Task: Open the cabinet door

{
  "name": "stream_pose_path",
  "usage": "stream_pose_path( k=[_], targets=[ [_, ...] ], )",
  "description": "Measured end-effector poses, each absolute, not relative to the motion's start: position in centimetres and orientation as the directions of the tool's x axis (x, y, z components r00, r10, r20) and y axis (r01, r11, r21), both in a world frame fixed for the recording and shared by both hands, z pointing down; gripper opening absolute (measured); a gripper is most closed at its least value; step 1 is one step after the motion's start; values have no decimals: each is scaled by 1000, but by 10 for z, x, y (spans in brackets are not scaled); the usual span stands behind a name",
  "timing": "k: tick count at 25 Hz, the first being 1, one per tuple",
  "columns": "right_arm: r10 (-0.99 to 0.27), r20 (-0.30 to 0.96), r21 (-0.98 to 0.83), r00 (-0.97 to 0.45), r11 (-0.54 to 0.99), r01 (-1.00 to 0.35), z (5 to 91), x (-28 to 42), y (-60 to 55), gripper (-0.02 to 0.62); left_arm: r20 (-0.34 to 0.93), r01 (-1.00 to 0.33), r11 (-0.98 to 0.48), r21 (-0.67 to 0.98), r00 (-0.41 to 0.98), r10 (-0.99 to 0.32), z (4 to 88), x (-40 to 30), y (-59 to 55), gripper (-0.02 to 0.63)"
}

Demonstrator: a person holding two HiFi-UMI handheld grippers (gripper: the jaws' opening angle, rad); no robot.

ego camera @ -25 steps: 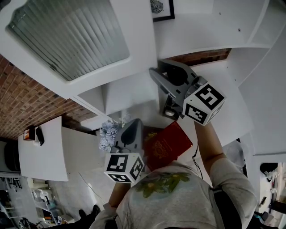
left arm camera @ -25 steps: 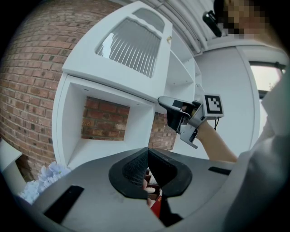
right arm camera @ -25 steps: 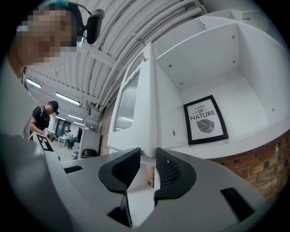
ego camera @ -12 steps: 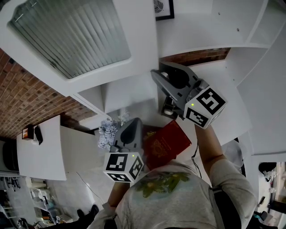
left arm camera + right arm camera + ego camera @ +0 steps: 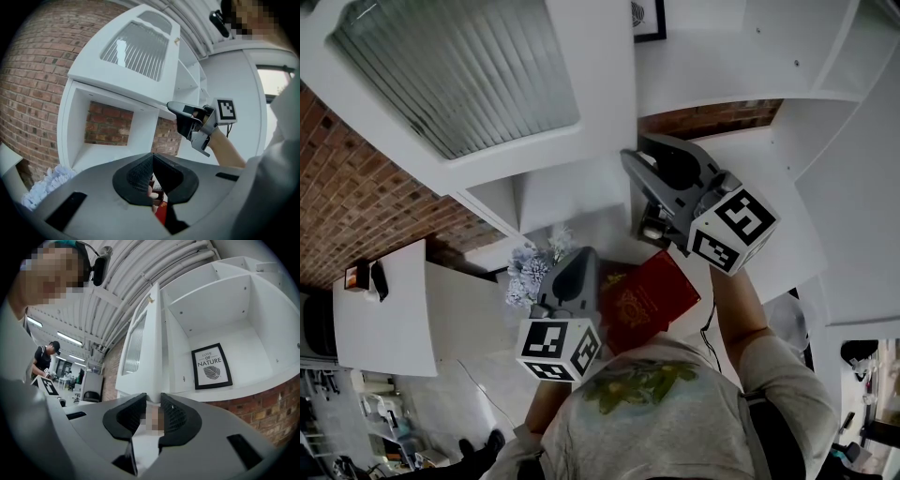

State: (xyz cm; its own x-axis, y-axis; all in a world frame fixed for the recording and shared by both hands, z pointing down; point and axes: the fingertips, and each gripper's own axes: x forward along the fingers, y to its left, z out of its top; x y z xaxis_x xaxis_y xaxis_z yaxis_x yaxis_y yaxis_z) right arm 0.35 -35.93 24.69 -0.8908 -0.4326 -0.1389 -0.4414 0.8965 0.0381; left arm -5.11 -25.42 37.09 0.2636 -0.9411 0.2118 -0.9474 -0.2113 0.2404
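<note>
The white cabinet door (image 5: 459,75) with a ribbed glass pane is standing swung open, its free edge sitting between the right gripper's (image 5: 152,416) jaws, which have just been closing on it.

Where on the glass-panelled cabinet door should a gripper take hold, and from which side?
Grip the white frame of the cabinet door at its lower corner, coming from below and edge-on. The frame is a thin, flat slab, so the jaws can straddle its thickness without touching the ribbed glass. The right gripper is placed this way, and its jaws have just been closing with that edge between them.
</note>
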Motion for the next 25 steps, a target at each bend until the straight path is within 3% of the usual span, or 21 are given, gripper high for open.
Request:
stream_pose_path(
  k=[25],
  targets=[
    [-511, -81, 66, -856, 854, -516, 247, 13, -318, 95, 186, -943, -244, 225, 288, -939, 360, -46, -218, 11]
  ],
)
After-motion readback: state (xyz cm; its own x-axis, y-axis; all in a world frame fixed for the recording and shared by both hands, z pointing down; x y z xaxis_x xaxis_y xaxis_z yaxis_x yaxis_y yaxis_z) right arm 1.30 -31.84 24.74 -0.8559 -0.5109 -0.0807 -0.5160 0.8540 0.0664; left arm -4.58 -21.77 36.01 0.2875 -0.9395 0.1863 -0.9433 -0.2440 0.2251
